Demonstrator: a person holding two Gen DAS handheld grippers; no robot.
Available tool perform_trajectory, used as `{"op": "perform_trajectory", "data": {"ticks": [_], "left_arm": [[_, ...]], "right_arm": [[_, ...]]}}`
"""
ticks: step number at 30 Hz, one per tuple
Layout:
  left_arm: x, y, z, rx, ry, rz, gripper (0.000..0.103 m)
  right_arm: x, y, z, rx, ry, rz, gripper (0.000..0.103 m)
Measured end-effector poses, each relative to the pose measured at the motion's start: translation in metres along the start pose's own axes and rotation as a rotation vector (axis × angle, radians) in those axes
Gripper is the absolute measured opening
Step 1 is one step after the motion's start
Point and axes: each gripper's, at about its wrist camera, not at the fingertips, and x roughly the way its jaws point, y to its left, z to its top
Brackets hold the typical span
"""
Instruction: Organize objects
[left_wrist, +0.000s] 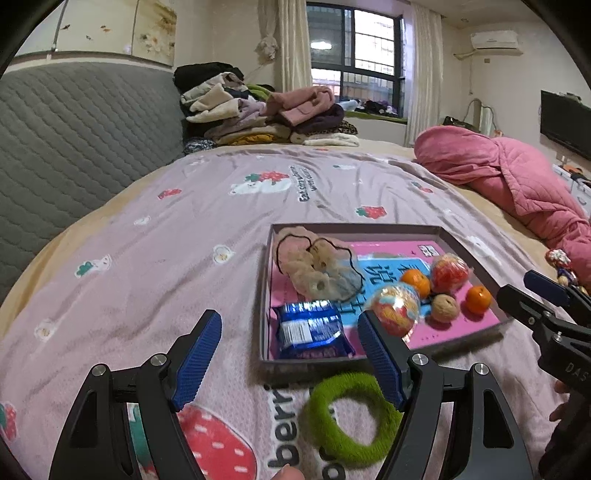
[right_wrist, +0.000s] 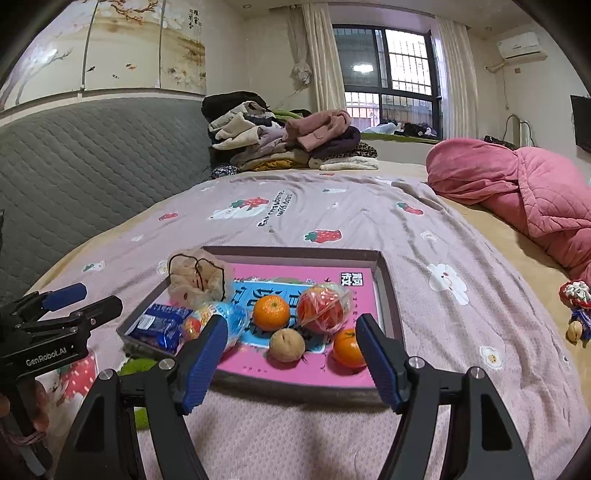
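green hair tie (left_wrist: 349, 419) is lying flat on the bedspread (left_wrist: 147, 266), lower centre of the left wrist view, just outside the tray (left_wrist: 264, 295) near edge. it is being framed by the left gripper (left_wrist: 291, 360), jaws spread wide and holding nothing, angled downward. right gripper (right_wrist: 291, 363) is hovering over the tray, wide open, empty, farther off.
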Motion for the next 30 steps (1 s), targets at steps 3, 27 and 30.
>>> {"op": "perform_trajectory", "data": {"ticks": [3,27,30], "left_arm": [[-0.007,-0.002,-0.005,0.009,-0.012,0.001,0.077],[-0.001,0.003,-0.038,0.047,0.068,0.004,0.077],[0.003,0.002,-0.040,0.048,0.076,0.005,0.077]], "right_arm": [[-0.003,-0.001,-0.006,-0.007,0.008,-0.004,0.071],[-0.001,-0.020,-0.043,0.007,0.125,-0.025,0.071],[0.001,-0.020,-0.046,0.001,0.139,-0.028,0.071]]}}
